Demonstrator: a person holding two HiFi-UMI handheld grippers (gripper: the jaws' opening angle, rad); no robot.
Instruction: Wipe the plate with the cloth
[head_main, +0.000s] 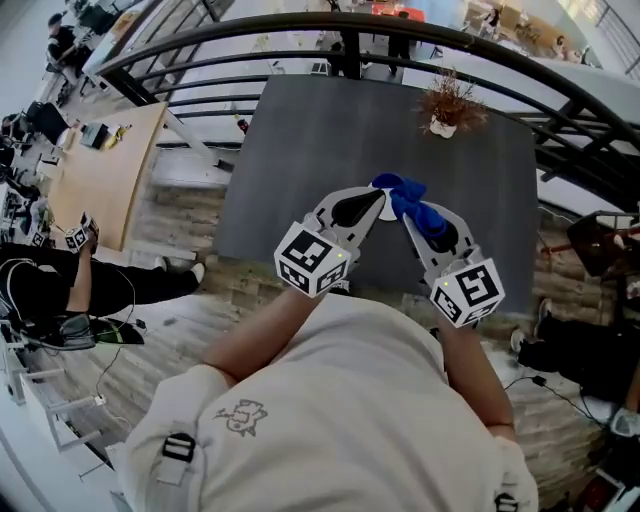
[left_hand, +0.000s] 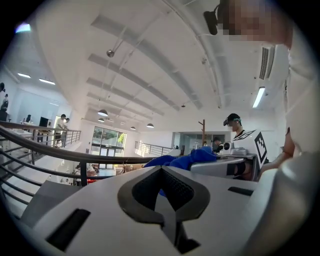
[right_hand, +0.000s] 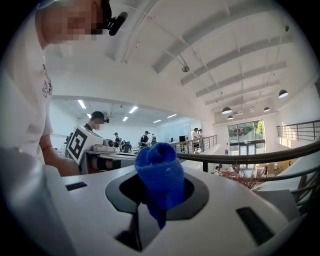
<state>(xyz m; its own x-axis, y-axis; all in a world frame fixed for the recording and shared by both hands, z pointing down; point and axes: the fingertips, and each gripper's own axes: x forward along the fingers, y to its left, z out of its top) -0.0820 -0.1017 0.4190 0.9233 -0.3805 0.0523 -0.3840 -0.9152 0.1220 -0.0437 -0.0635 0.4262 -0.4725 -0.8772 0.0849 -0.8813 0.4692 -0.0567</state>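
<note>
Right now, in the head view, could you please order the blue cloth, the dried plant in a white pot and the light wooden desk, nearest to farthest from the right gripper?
1. Blue cloth, pinched by the right gripper.
2. Dried plant in a white pot, on the dark table's far right.
3. Light wooden desk, far left, off the table.

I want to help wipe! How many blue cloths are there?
1. The blue cloth is pinched in the right hand-held gripper, over the dark table; others may be hidden.
</note>
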